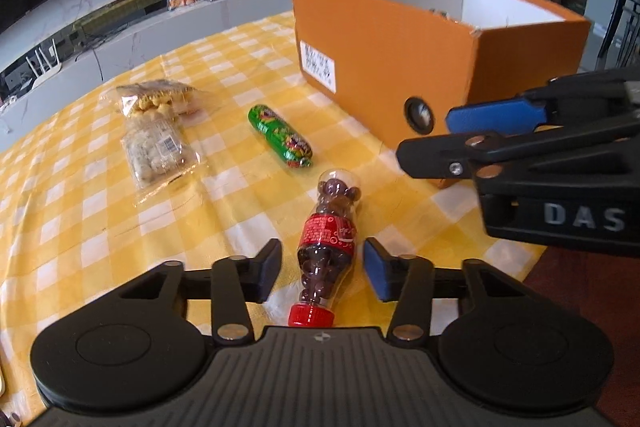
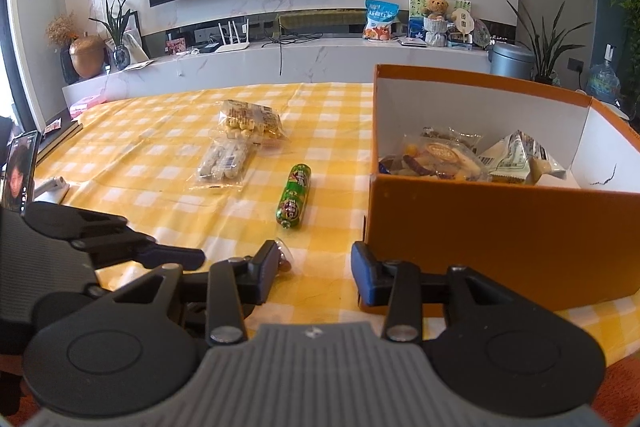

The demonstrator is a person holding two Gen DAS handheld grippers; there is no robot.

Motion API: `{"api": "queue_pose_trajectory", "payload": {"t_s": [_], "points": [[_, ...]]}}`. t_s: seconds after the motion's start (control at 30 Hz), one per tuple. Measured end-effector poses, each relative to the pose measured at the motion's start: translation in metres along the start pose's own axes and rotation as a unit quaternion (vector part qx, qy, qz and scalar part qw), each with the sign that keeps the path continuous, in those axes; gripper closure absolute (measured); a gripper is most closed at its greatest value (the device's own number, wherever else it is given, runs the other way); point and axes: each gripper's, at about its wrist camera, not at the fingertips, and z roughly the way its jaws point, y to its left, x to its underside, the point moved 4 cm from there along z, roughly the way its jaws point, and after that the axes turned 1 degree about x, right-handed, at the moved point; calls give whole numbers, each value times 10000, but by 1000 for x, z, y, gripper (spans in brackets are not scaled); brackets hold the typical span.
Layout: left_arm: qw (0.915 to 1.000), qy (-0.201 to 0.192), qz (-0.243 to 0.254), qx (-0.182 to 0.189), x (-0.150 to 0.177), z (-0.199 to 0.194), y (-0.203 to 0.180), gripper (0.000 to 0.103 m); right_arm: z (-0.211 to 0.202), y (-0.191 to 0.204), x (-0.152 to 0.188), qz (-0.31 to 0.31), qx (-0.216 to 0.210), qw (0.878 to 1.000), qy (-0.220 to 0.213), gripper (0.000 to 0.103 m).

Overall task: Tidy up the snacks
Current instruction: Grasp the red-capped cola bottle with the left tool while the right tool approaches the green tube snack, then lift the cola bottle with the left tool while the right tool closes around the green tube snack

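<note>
A small clear cola-shaped bottle of dark candy [image 1: 326,251] with a red cap lies on the yellow checked tablecloth [image 1: 100,219]. My left gripper [image 1: 323,269] straddles it, a narrow gap on each side, pads not pressing. A green sausage stick [image 1: 280,137] [image 2: 294,195] and two clear snack packets [image 1: 156,99] [image 1: 158,151] lie farther out. The orange box [image 1: 380,59] [image 2: 500,235] holds several packets [image 2: 444,155]. My right gripper [image 2: 316,271] hovers open and empty beside the box's near left corner; in the left wrist view the right gripper [image 1: 424,135] shows on the right.
A phone on a stand [image 2: 18,175] sits at the table's left edge, with a flat book [image 2: 60,135] behind it. The table's edge [image 1: 532,259] curves close on the right, above a dark red floor. A TV shelf [image 2: 320,55] runs along the far wall.
</note>
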Motion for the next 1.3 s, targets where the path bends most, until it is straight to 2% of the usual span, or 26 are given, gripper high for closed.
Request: {"api": "queue_pose_trajectory", "payload": {"t_s": [0.07,0.23,0.37,0.53,0.97,1.17,1.3], "points": [[9999,28,-79,65,0,3,1,61,1,0,0,6,-2,10000,5,63],[9999,0,-83,150,0,3,-1,68,4,0,2,1,10,10000,58,63],[9998,-22,-114,130,0,2,-2,68,7,0,3,10,21,9999,101,63],[9995,-93,-278,-97,2,-5,3,68,7,1,3,-11,62,9999,113,63],[9926,-307,-1010,-600,1,-29,51,69,9,32,-10,-368,-38,9992,-134,61],[9899,-375,-1169,-711,-3,-29,70,69,26,47,-25,-558,73,9982,-216,61],[9884,-410,-1278,-712,-6,-27,79,69,44,50,-31,-531,153,9984,-110,61]]}}
